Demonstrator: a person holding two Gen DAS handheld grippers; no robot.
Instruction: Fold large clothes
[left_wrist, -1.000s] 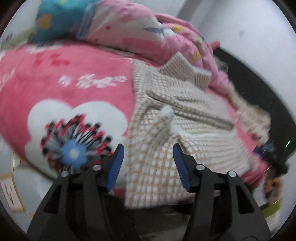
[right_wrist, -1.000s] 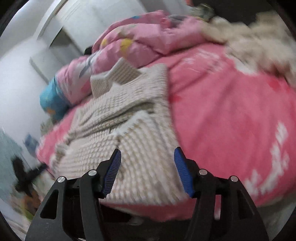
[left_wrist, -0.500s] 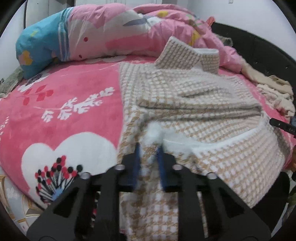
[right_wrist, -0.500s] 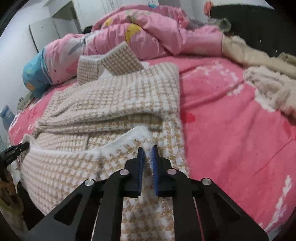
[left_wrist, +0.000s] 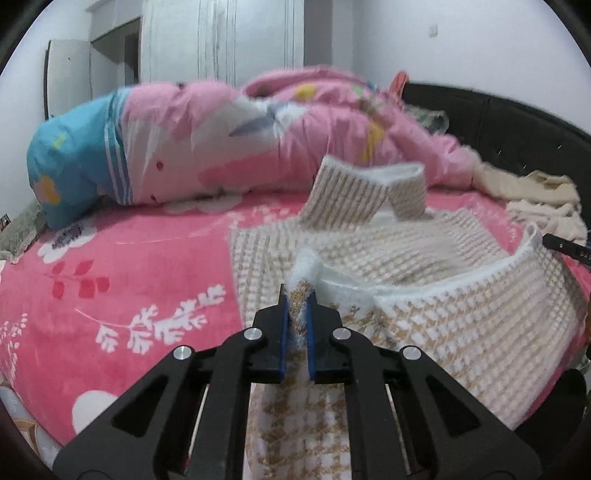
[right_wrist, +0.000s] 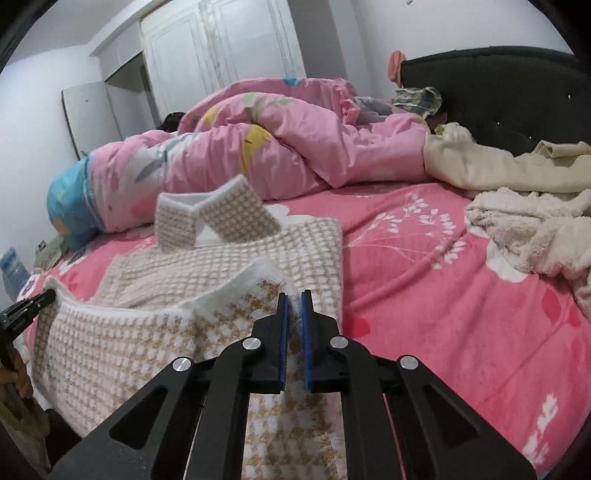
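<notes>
A beige-and-white checked fleece coat (left_wrist: 424, 266) (right_wrist: 221, 258) lies spread on the pink bed, its collar (left_wrist: 369, 192) (right_wrist: 207, 218) standing up at the far end. My left gripper (left_wrist: 296, 295) is shut on the coat's near hem at its left corner, with a white fluffy tuft sticking up between the blue pads. My right gripper (right_wrist: 293, 299) is shut on the same hem at the right corner. The hem (left_wrist: 480, 269) is lifted off the bed and stretches in a curve between both grippers. Each view shows the other gripper's black tip at its side edge.
A rumpled pink quilt (left_wrist: 258, 140) (right_wrist: 295, 136) with a blue end lies across the far side of the bed. Cream garments (right_wrist: 517, 206) are heaped at the right by the black headboard (right_wrist: 498, 85). Pink floral blanket (left_wrist: 110, 295) covers the bed; white wardrobes stand behind.
Both grippers went from open around the hem to shut on it, then lifted it. The near edge of the coat now rises off the bed, and both views have tipped up toward the room.
</notes>
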